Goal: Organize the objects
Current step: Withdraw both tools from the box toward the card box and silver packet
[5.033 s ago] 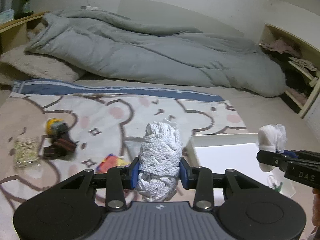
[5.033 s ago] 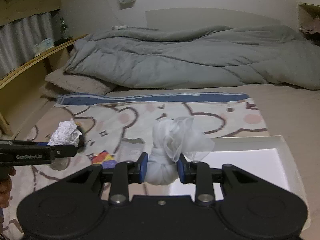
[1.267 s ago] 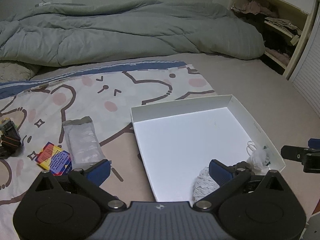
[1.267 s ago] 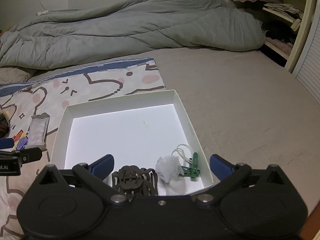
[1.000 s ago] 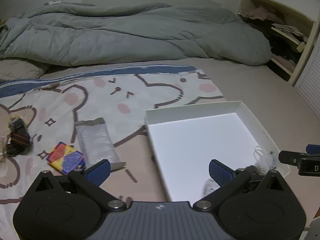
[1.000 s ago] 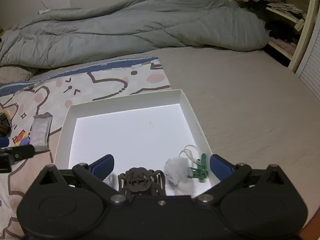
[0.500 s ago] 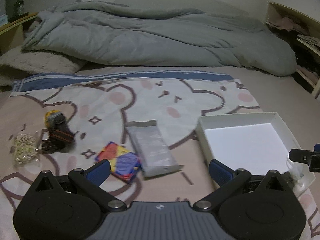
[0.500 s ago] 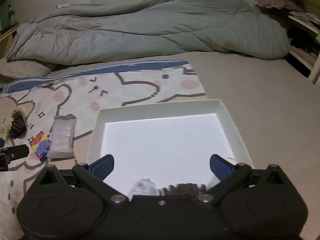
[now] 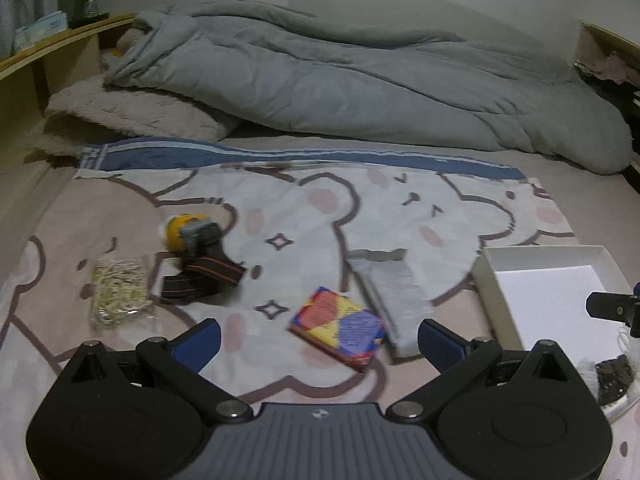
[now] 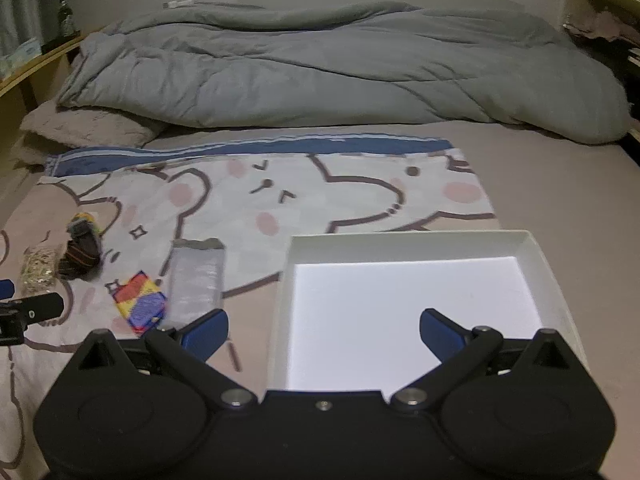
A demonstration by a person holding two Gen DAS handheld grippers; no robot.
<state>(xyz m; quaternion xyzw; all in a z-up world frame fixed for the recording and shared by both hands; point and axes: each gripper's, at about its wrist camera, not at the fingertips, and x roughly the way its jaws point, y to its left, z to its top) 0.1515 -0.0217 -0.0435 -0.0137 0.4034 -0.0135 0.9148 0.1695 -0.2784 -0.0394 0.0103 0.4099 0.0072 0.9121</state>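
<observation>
Both grippers low and level, left gripper (image 9: 319, 338) over blanket (image 9: 320, 208), right gripper (image 10: 323, 330) over tray (image 10: 404, 240), fingers spread.

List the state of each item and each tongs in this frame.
Left tongs: open, empty.
Right tongs: open, empty.
White box: open-topped, on the bed.
Colorful card pack: flat on blanket.
Silver pouch: flat, beside the pack.
Clear bag: lying flat.

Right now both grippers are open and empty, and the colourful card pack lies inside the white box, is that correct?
Not quite: the colourful card pack lies on the bear blanket, left of the white box, as the right wrist view shows. The left gripper and right gripper are indeed open and empty.
</observation>
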